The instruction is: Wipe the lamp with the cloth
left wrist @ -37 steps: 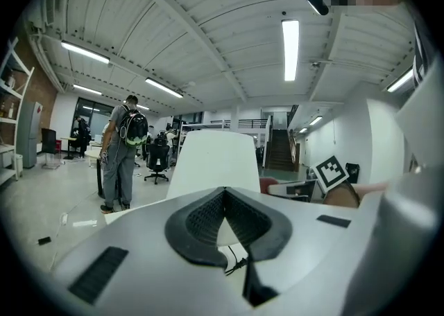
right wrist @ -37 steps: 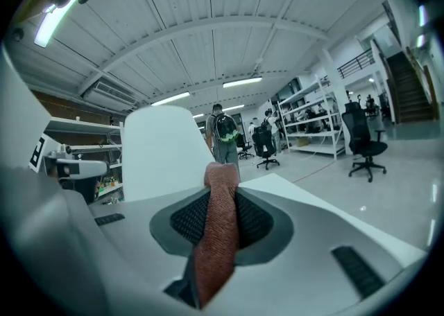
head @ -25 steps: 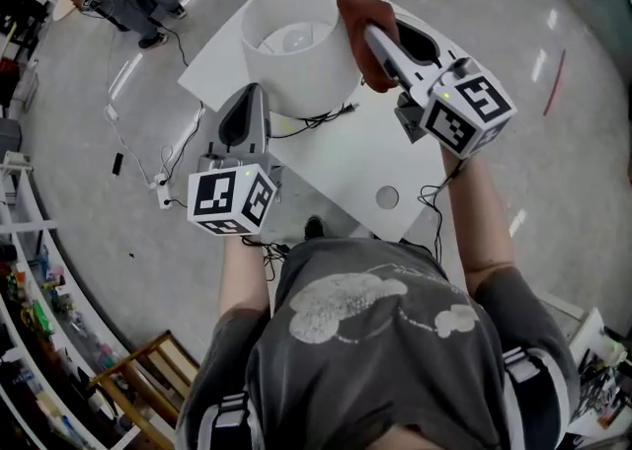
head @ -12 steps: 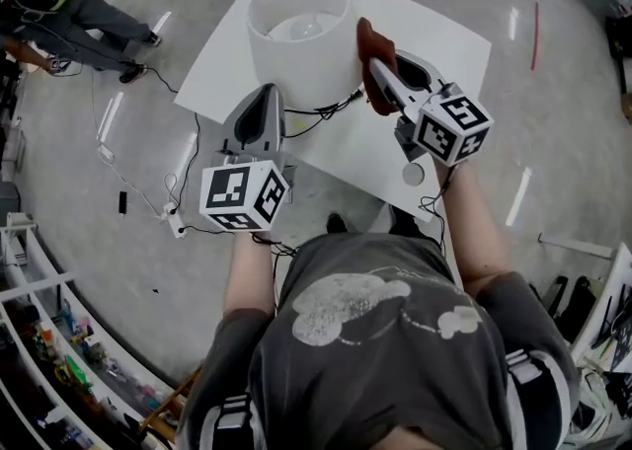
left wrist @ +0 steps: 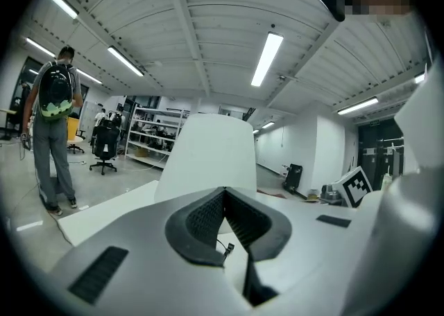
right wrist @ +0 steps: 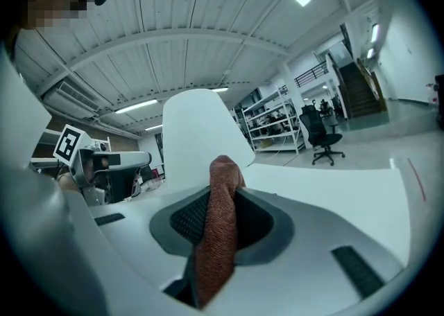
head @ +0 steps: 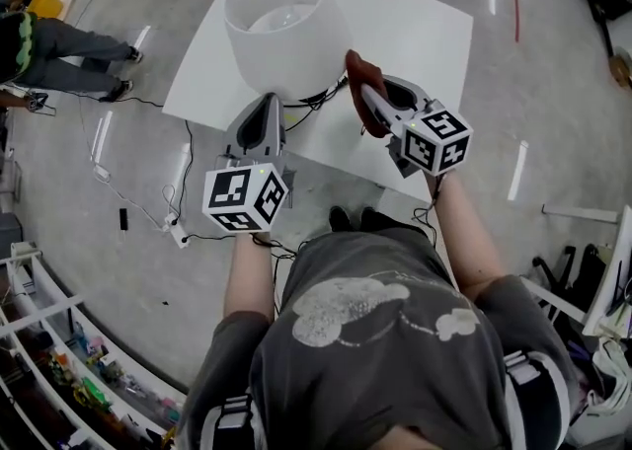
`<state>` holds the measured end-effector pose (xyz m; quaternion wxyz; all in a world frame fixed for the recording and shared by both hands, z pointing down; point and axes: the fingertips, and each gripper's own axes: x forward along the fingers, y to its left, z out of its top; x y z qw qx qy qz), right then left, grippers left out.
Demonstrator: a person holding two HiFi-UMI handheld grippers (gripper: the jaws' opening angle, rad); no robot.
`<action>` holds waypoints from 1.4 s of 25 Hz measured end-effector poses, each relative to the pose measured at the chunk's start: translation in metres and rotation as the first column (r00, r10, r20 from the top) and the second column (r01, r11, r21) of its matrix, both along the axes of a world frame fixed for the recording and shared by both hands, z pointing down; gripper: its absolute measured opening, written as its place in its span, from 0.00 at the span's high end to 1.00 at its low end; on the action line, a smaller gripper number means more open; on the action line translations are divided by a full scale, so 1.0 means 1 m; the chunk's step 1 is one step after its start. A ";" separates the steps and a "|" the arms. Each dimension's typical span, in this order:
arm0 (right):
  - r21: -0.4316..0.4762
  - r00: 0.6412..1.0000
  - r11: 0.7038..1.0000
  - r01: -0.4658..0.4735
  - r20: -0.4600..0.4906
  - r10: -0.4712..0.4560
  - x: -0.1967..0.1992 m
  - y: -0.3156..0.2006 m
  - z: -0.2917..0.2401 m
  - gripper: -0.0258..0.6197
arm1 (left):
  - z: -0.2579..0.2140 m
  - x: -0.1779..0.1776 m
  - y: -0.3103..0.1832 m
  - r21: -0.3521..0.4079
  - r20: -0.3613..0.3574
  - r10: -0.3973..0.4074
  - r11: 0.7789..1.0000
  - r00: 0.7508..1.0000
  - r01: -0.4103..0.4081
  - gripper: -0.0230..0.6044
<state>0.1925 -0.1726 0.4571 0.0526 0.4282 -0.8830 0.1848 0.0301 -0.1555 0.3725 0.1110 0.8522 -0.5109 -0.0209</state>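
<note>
1. Lamp [head: 281, 29]: white shade, upright on the far part of the white worktop [head: 425, 34]; black cord [head: 321, 100] at its base.
2. Cloth [head: 363, 81]: reddish-brown, clamped between the jaws of the right tool [head: 371, 93], just beside the shade.
3. Left tool [head: 263, 108]: jaws together, holding nothing, near the lamp's base.

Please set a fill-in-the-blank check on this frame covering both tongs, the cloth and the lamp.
The right tongs are shut on the ___.
The left tongs are shut and hold ___.
The lamp stands on a white ___.
Missing words: cloth; nothing; table.
</note>
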 end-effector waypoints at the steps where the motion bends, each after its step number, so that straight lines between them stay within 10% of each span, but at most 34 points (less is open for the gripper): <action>1: 0.001 1.000 1.000 0.007 0.004 -0.007 0.002 0.001 -0.001 0.83 | 0.000 0.002 0.001 -0.003 0.005 -0.011 1.000 1.000 0.011 0.95; 16: 0.303 0.988 0.947 0.105 0.076 -0.134 -0.032 -0.003 -0.156 0.83 | -0.065 -0.027 0.007 0.114 0.029 -0.121 0.987 0.992 0.117 0.95; 35: 0.216 0.981 0.961 -0.172 0.130 0.147 -0.068 0.007 -0.083 0.83 | -0.028 -0.050 -0.036 0.052 -0.004 0.216 0.975 0.976 -0.215 0.95</action>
